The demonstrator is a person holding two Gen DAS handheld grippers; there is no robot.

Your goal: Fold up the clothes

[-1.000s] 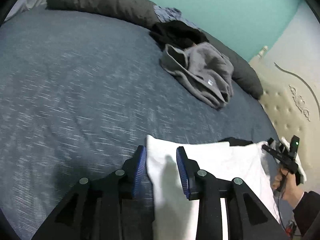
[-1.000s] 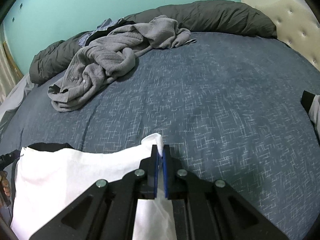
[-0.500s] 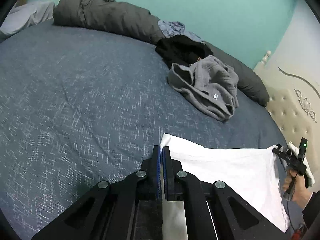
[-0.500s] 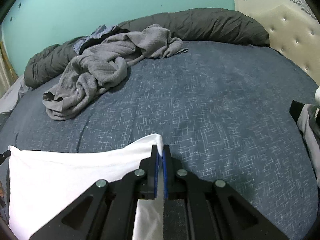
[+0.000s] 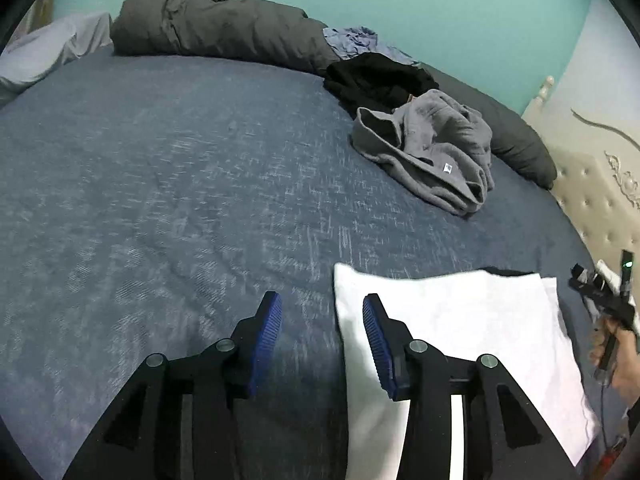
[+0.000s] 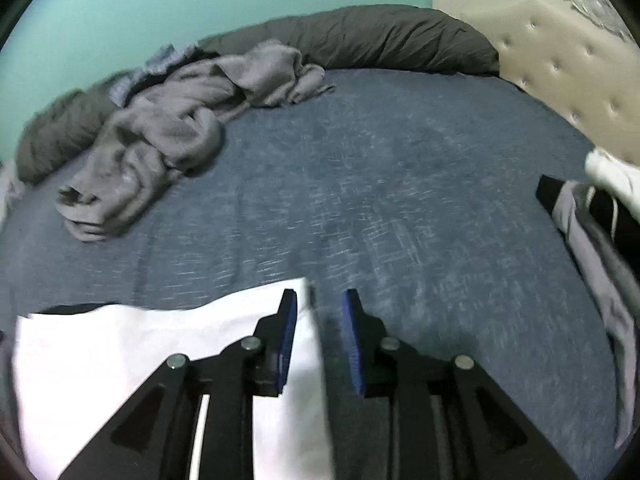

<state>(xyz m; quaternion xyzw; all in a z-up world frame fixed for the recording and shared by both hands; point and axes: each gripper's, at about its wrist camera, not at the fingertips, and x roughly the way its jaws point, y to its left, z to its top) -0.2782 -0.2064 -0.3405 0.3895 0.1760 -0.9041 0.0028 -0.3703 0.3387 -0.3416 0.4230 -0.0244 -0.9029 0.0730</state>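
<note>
Both of our hand-held grippers stand with jaws apart and empty. The left hand-held gripper point(image 5: 322, 320) hovers at the near left corner of the white shirt point(image 5: 460, 336), its right pad over the cloth and its left pad over bare bed point(image 5: 160, 184). The right hand-held gripper point(image 6: 320, 320) sits at the opposite corner, left pad over the shirt point(image 6: 120, 352), right pad over the bedspread. The shirt lies flat on the bed close to us, a dark layer peeking from under its far edge.

We judge that one fold has just been laid down and the next has to be set up. To do it well, we should take the two corners of one edge, closing low so the pads catch every layer, then lift evenly and carry the edge straight across, so the stack does not skew. Smoothing the shirt first would help.

No basket or bin shows. A grey garment point(image 5: 432, 156) and a black one point(image 5: 380, 80) wait in a loose heap further up the bed.
</note>
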